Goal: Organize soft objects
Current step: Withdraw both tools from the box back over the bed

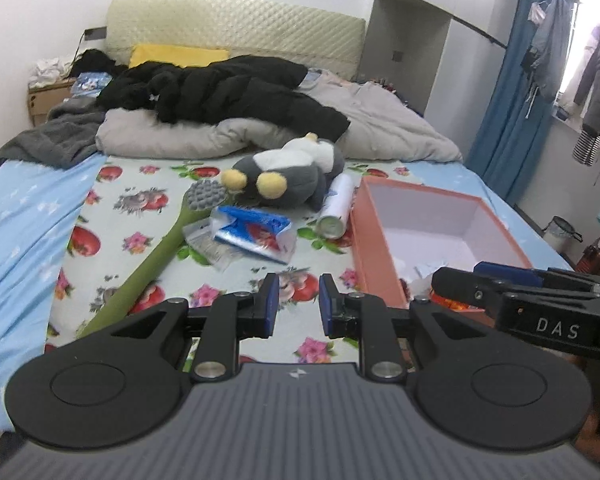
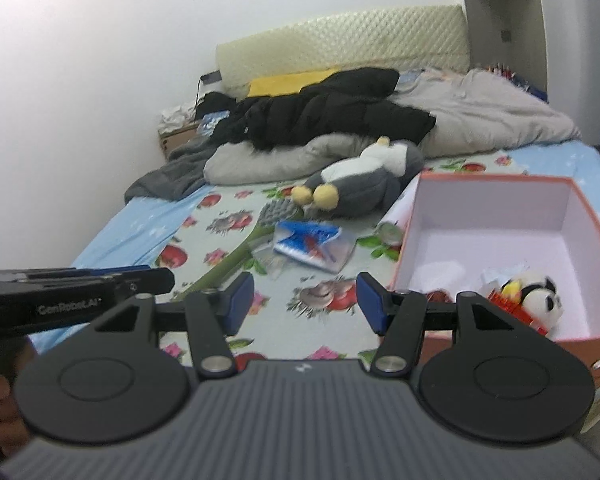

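Observation:
A grey and white penguin plush (image 1: 288,172) with yellow feet lies on the floral sheet in mid-bed; it also shows in the right wrist view (image 2: 364,184). An open pink box (image 1: 432,236) sits to its right. In the right wrist view the box (image 2: 580,216) holds a small panda plush (image 2: 538,300) and some paper. My left gripper (image 1: 299,304) is open and empty, low over the sheet, left of the box. My right gripper (image 2: 306,300) is open and empty, just left of the box's near corner.
A green long-handled brush (image 1: 160,248), a blue packet (image 1: 256,234) and a white spray can (image 1: 336,208) lie near the penguin. A black jacket (image 1: 228,92) and grey bedding (image 1: 388,120) fill the far bed. Hanging clothes (image 1: 596,80) are at the right.

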Demonstrator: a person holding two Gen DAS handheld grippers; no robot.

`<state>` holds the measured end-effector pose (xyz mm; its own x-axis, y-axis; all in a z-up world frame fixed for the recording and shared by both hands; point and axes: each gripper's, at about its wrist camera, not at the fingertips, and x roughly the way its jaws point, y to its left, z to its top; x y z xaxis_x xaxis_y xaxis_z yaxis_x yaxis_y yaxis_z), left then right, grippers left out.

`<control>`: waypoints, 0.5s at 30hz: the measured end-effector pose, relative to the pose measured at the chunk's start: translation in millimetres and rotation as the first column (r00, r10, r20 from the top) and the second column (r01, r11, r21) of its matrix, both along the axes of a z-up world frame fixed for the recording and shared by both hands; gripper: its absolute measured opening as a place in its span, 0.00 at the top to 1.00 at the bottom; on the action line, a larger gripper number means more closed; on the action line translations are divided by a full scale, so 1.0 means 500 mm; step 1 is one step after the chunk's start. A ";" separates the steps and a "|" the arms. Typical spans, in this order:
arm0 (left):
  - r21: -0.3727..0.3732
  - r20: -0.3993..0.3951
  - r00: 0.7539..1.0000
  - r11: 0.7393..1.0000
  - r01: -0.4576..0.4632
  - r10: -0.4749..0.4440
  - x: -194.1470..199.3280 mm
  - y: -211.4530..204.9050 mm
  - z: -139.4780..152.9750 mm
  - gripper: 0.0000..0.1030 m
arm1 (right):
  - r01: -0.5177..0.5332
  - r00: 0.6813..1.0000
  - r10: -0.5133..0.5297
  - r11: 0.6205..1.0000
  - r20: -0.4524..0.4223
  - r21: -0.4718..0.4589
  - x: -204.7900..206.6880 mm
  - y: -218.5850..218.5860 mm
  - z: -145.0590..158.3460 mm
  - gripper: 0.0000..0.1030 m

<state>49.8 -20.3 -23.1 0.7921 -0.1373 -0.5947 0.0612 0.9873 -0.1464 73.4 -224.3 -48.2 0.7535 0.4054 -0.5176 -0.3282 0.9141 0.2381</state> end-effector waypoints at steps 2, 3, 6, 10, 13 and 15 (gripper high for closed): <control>-0.011 -0.006 1.000 1.000 -0.002 0.002 -0.007 0.009 -0.010 0.75 | -0.004 1.000 0.004 1.000 -0.019 0.001 -0.005 0.013 -0.009 0.43; -0.014 -0.008 1.000 1.000 -0.001 0.001 -0.010 0.012 -0.016 0.75 | -0.008 1.000 0.008 1.000 -0.024 0.000 -0.009 0.020 -0.011 0.43; -0.012 -0.034 0.999 0.999 -0.034 0.033 -0.017 0.027 -0.038 0.63 | -0.032 0.999 0.031 0.999 -0.030 -0.018 -0.020 0.046 -0.020 0.43; -0.026 -0.042 0.997 0.997 -0.073 0.072 -0.025 0.052 -0.059 0.61 | -0.059 0.997 0.057 0.998 -0.051 -0.023 -0.025 0.065 -0.037 0.43; -0.024 -0.062 0.993 0.994 -0.106 0.104 -0.018 0.068 -0.076 0.58 | -0.067 0.996 0.066 0.997 -0.055 -0.026 -0.015 0.073 -0.055 0.43; -0.019 -0.076 0.989 0.992 -0.126 0.124 -0.005 0.080 -0.090 0.58 | -0.069 0.995 0.067 0.997 -0.070 -0.020 -0.002 0.077 -0.066 0.43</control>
<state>47.2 19.9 -67.9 0.7577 -0.0547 -0.6504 -0.0748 0.9826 -0.1698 72.2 -186.0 -81.1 0.6867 0.4425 -0.5767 -0.3735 0.8954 0.2424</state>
